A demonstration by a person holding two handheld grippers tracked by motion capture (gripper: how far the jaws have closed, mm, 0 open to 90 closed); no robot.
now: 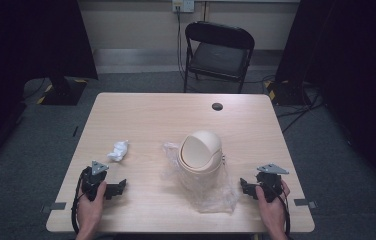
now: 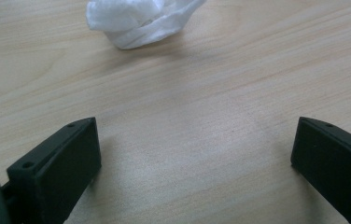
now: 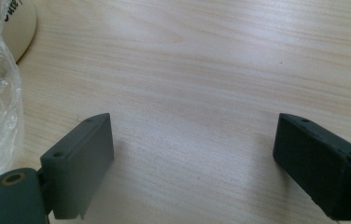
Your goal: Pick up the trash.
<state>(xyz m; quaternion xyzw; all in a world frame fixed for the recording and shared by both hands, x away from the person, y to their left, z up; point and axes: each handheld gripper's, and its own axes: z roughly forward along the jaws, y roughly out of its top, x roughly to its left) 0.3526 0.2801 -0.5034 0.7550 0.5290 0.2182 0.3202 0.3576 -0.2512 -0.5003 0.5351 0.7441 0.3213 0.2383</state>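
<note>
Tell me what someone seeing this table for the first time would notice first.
Most likely the beige plastic bin with a domed swing lid, standing near the middle of the light wooden table on a crumpled clear plastic bag. Next, the crumpled white tissue lying to its left. At the near edge, the left gripper and right gripper rest with jaws open, holding nothing.

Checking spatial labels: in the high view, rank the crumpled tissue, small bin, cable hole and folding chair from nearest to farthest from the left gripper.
From the left gripper:
1. Crumpled tissue, just ahead.
2. Small bin, table centre.
3. Cable hole, far edge.
4. Folding chair, beyond the table.
</note>
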